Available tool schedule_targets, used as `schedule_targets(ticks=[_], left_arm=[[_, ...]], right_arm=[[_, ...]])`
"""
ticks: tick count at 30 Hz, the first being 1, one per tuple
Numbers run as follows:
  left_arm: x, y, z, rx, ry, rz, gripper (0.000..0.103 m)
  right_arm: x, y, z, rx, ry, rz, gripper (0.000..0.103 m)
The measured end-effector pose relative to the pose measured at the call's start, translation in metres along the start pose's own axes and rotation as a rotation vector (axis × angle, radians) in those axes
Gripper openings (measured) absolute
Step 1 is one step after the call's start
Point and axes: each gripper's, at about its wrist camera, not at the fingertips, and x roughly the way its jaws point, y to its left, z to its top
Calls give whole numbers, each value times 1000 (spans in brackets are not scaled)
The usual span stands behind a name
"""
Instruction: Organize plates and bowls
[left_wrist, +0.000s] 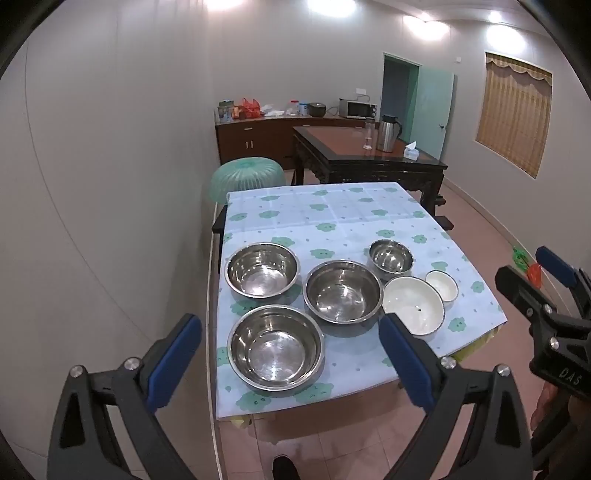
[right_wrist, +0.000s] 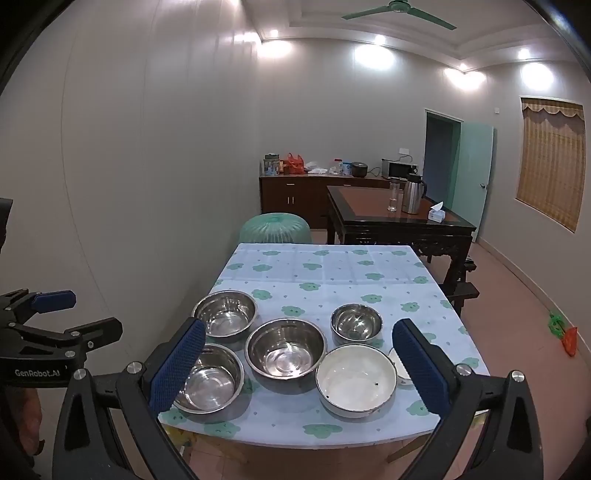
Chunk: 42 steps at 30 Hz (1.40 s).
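Several steel bowls stand on the flowered tablecloth (left_wrist: 332, 218): a large one (left_wrist: 275, 347) nearest the front edge, one (left_wrist: 262, 269) behind it, one (left_wrist: 341, 291) in the middle and a small one (left_wrist: 390, 256) further right. A white bowl (left_wrist: 413, 304) and a small white bowl (left_wrist: 441, 284) sit at the right. My left gripper (left_wrist: 291, 362) hovers open before the table's front edge, empty. My right gripper (right_wrist: 299, 369) is open and empty too, framing the middle bowl (right_wrist: 286, 349) and white bowl (right_wrist: 356, 380); its right finger hides part of the small white bowl (right_wrist: 399, 365).
The wall runs close along the table's left side. Behind the table are a green mesh food cover (left_wrist: 247, 177), a dark wooden table (left_wrist: 369, 158) with a thermos, and a sideboard (left_wrist: 258, 136) with a microwave. The cloth's far half (right_wrist: 325, 269) is bare.
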Motion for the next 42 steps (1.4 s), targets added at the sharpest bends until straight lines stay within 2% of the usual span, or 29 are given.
schedule_targets(ticks=[27,42], left_arm=[[26,17,9,-7,20,10,98],[56,33,21,-25,54,3,98]], right_arm=[[28,9,8,-2,39,26,102],[64,20,13,-9,84,34,102]])
